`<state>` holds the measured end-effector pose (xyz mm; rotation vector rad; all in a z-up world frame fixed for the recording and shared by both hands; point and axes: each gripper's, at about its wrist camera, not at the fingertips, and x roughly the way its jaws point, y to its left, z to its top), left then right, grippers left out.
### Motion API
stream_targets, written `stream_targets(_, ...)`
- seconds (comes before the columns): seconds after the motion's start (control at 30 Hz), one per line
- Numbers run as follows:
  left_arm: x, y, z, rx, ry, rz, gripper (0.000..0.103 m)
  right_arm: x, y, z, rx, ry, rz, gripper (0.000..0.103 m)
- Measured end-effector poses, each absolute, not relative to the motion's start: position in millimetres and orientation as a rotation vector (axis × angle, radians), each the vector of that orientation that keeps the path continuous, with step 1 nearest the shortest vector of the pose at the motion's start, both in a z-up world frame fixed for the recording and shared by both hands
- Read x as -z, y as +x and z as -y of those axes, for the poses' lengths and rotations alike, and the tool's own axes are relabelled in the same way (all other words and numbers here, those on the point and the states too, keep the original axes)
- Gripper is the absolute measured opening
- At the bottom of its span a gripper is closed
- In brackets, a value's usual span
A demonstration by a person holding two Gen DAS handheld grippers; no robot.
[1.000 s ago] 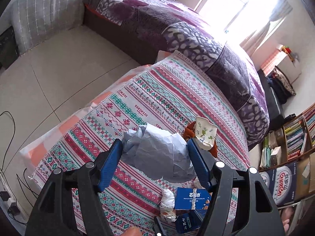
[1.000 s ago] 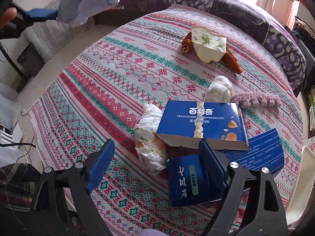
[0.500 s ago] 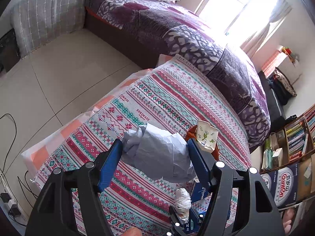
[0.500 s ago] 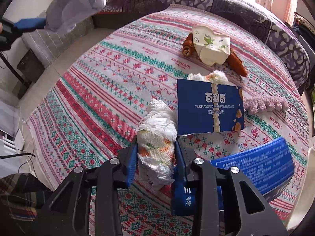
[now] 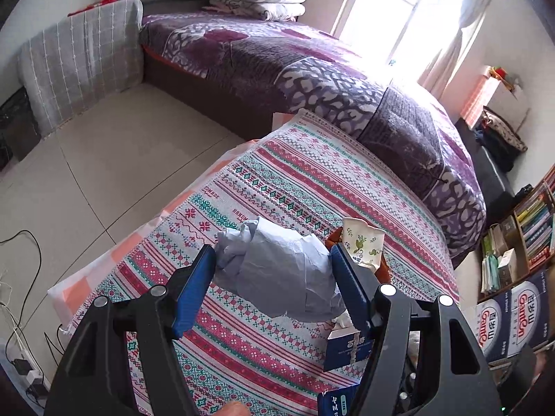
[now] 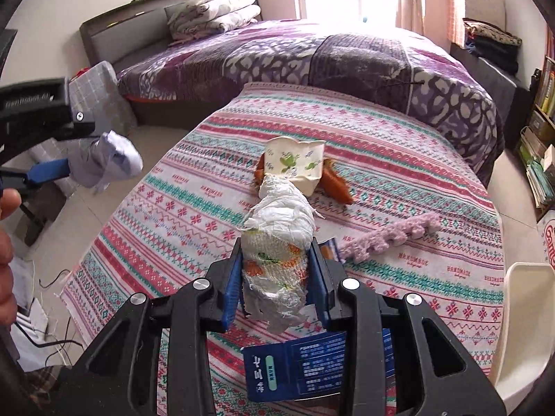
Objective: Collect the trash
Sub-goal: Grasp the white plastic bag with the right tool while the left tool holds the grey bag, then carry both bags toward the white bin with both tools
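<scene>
Right gripper [image 6: 274, 270]: our blue pads are clamped on a crumpled white wad of printed tissue [image 6: 277, 242], which hangs above the striped, patterned cloth on the table [image 6: 399, 138]. Its jaws closed from wide to this grip within the last second, with the wad between them.

Left gripper [image 5: 274, 270]: pads pressed against either side of a crumpled pale blue-grey bag [image 5: 277, 270], carried out past the table's left edge in the right wrist view.

Step in hand, as we judge it: wad picked; the bag is likely the receptacle.

Next move calls for bringing the wad over the bag's mouth, which we cannot see open.

Still on the cloth: torn dark blue biscuit box [image 6: 312, 360], flattened white paper cup with green print [image 6: 295, 166], orange wrapper beneath it [image 6: 334, 182].
</scene>
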<state>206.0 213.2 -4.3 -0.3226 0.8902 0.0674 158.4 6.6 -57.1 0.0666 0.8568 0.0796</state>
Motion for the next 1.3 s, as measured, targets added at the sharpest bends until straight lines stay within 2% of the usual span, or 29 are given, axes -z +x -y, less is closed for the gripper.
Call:
stream_targets(0.57, 7, 181, -122, -0.156, 0.004, -0.704, 0.067, 37, 157, 53, 0.216, 0.108, -0.747, 0.033)
stream_targets(1.3, 8, 166, -55, -0.059, 0.076, -0.68, 0.067, 25, 142, 104, 0.335, 0.117, -0.721, 0.034)
